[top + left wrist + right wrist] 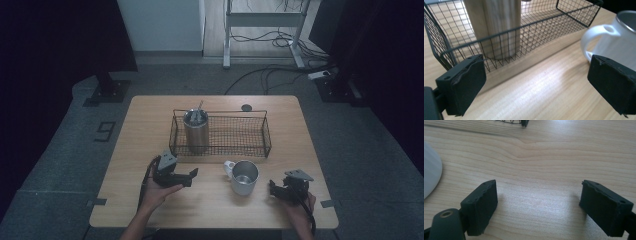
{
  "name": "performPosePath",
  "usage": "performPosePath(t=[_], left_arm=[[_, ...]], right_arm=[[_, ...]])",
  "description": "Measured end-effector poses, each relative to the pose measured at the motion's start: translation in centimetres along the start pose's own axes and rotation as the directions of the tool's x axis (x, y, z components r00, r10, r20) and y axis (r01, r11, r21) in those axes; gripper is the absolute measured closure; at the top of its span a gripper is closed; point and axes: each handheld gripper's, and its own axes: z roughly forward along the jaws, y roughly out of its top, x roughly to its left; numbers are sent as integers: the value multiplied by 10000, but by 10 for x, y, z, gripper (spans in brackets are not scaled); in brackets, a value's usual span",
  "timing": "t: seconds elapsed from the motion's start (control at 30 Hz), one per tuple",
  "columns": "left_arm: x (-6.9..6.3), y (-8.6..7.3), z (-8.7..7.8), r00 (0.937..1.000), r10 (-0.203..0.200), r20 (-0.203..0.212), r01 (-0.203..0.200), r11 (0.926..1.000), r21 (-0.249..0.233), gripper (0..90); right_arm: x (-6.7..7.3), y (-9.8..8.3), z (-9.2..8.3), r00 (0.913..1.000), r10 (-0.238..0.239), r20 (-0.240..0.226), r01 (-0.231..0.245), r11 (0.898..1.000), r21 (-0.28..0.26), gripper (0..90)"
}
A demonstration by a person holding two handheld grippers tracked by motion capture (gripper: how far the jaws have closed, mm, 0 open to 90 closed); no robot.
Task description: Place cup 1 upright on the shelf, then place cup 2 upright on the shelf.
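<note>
- The left gripper [194, 175] is sitting low over the table [150, 112], held in the person's left hand [157, 192], with its jaws wide apart and nothing but bare wood between them.
- In the left gripper view the two black pads [464, 85] frame an open stretch of tabletop, and the mug's white handle [599, 37] is just past the right-hand pad, close but I can't tell if it touches.
- The right gripper [272, 189] rests near the front right of the table in the right hand [300, 207]. Its jaws also stand well apart over plain wood, gripping nothing.
- In the right gripper view the pale side of the mug [430, 177] peeks in at the left edge, clear of the pads.
- The mug [244, 177] is white outside, metal-looking inside, upright on the table between the two grippers, handle turned toward the left gripper's side.
- Just behind the mug is a black wire basket [260, 137], lying across the middle of the table.
- Inside the basket, at its left end, a metal tumbler [196, 131] stands upright with something thin sticking out of the top, too small to make out.
- Small dark round thing [246, 107] on the table behind the basket.
</note>
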Motion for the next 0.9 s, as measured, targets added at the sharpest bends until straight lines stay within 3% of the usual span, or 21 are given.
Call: performPosePath(t=[0.17, 0.3, 0.53, 0.63, 0.9], left_arm=[[-4, -15, -1, 10000, -39, 84, 38, 9998, 172, 31], [-7, -18, -1, 9997, 251, -23, -250, 9990, 377, 34], [-10, -20, 1, 9998, 189, 65, -191, 9992, 355, 37], [-9, -21, 1, 9999, 131, 70, -134, 9991, 399, 38], [-9, -25, 1, 9999, 56, 108, -61, 9990, 445, 40]], right_arm=[[0, 0, 0, 10000, -1, -1, 1, 10000, 1, 141], [0, 0, 0, 10000, -2, -18, 2, 10000, 13, 140], [4, -1, -4, 9996, -230, 157, 234, 9994, -271, 133], [6, 2, -12, 9997, -196, -137, 186, 9975, -683, 132], [11, 7, -26, 9963, -317, -805, 223, 9931, -1147, 132]])
